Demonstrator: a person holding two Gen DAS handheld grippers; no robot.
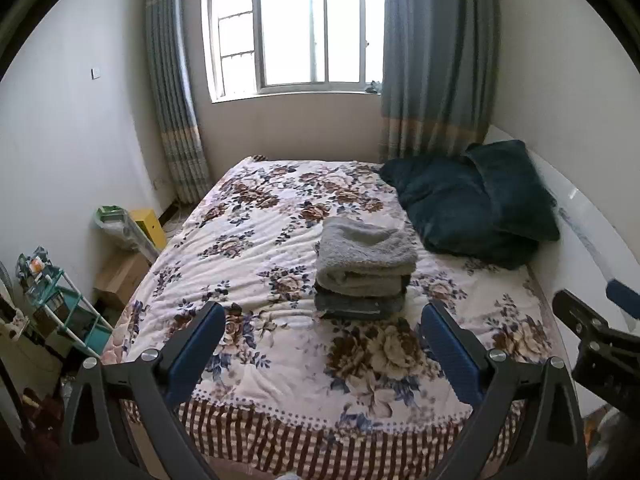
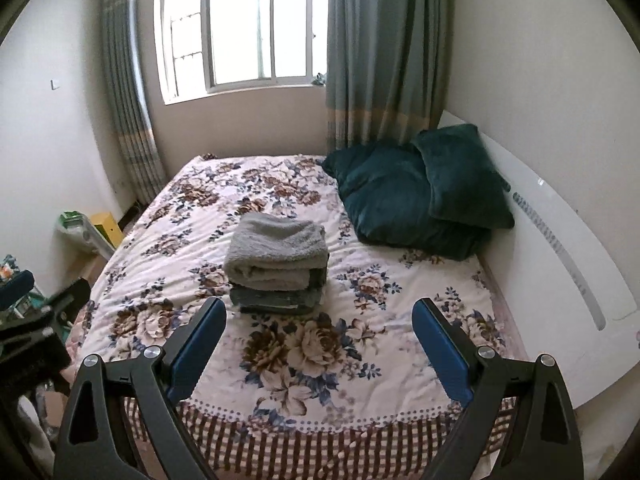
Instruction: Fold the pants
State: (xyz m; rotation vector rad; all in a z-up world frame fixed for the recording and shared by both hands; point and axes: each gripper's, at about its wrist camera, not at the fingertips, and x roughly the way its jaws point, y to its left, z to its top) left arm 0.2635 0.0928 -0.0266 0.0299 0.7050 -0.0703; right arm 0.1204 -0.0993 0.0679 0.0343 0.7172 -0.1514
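A stack of folded clothes sits in the middle of the floral bed (image 1: 256,248) (image 2: 400,256): fluffy light grey pants (image 1: 366,258) (image 2: 276,254) on top of darker grey folded pants (image 1: 360,304) (image 2: 276,300). My left gripper (image 1: 325,312) hovers open over the near end of the bed, just short of the stack, nothing between its blue pads. My right gripper (image 2: 318,310) is open too, at the same distance, slightly to the right of the stack. Each gripper shows at the edge of the other's view.
Two dark teal pillows (image 1: 472,208) (image 2: 420,196) lie at the right, against a white headboard (image 2: 560,248). Left of the bed are a teal rack (image 1: 60,312), a yellow box (image 1: 148,224) and clutter on the floor. A curtained window (image 1: 296,28) fills the far wall.
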